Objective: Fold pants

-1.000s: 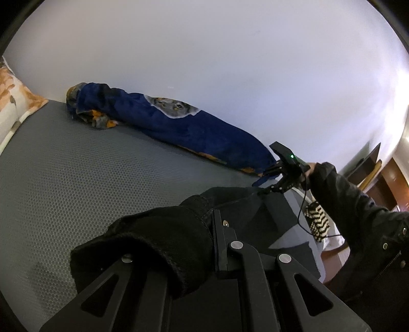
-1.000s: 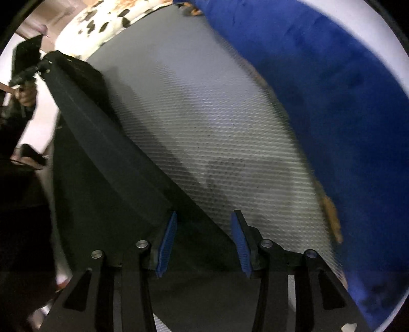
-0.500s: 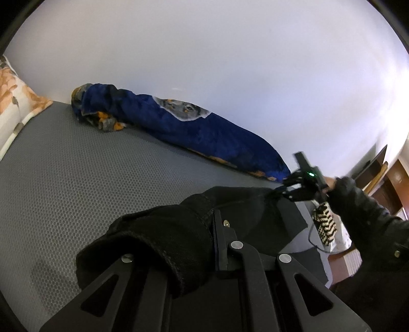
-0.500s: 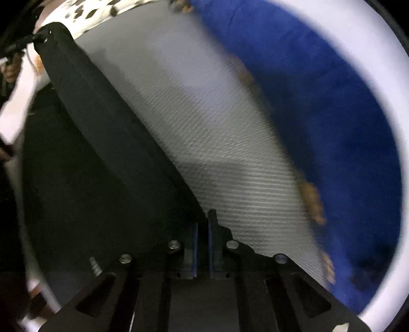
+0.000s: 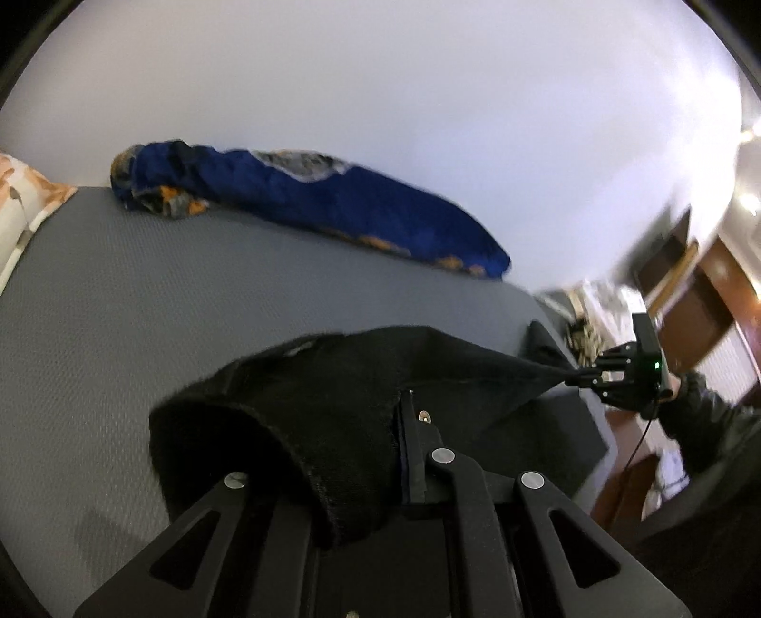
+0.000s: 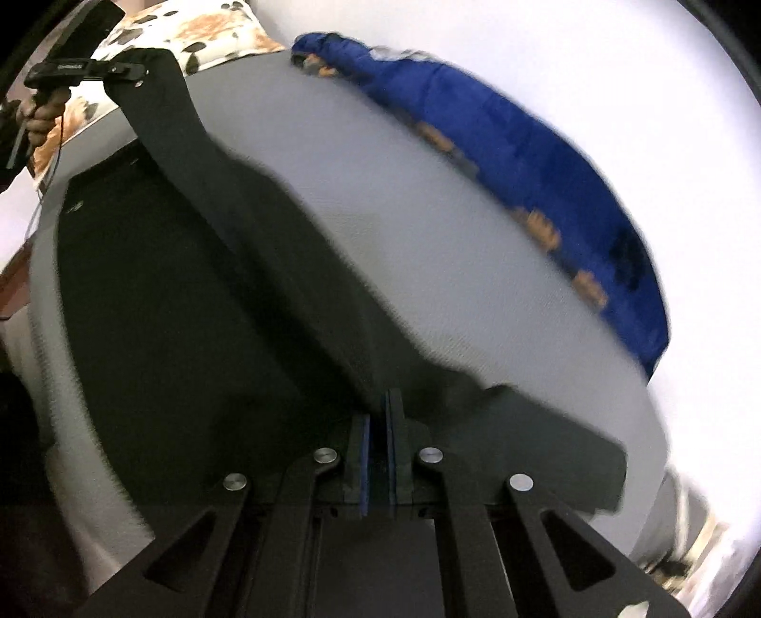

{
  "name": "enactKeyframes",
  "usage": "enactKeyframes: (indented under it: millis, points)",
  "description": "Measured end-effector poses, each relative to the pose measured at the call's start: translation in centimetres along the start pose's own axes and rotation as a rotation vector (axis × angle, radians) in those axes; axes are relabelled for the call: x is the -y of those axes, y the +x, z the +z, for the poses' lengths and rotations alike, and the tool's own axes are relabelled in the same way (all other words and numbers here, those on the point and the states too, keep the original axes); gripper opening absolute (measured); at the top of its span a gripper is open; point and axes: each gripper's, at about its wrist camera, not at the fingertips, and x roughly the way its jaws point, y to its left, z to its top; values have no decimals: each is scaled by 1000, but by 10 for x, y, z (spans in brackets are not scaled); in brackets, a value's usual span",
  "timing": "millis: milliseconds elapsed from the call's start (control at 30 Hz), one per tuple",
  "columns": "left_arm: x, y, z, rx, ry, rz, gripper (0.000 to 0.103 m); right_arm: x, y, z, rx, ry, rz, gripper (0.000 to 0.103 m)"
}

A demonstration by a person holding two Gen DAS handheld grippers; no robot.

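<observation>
Showing only in right view: spotted pillow behind pants.

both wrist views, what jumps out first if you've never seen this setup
The black pants stand out first: stretched in a taut band over the grey mattress, pinched at one end by the left gripper and at the other by the right gripper. Behind them, a rumpled blue blanket with orange patches lies along the white wall.
</observation>
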Motion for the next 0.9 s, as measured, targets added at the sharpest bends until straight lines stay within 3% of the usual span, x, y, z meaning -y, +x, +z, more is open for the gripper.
enactKeyframes:
  millis: [233,400,500,567,600,733,900]
  points:
    - [-8,3,-64,-134,-8,5,12,-60,27,-50,-99,61,57,4]
    - [-17,15,-98,-257,2,90,29,-66,40,-49,-123,90,39,4]
    - [-17,2,-106,-241,-21,88,37,-66,41,-47,-133,92,28,4]
    - [-13,-7,-107,-232,-17,138,56,-69,41,-47,-134,94,20,5]
    - [-13,-12,-107,-228,-19,162,59,-71,41,-46,-133,100,20,6]
    - [-18,-39,-114,-194,-126,178,61,-72,43,-47,-116,128,28,6]
    - [-10,-56,-121,-130,-348,88,62,-77,44,-48,-97,130,20,7]
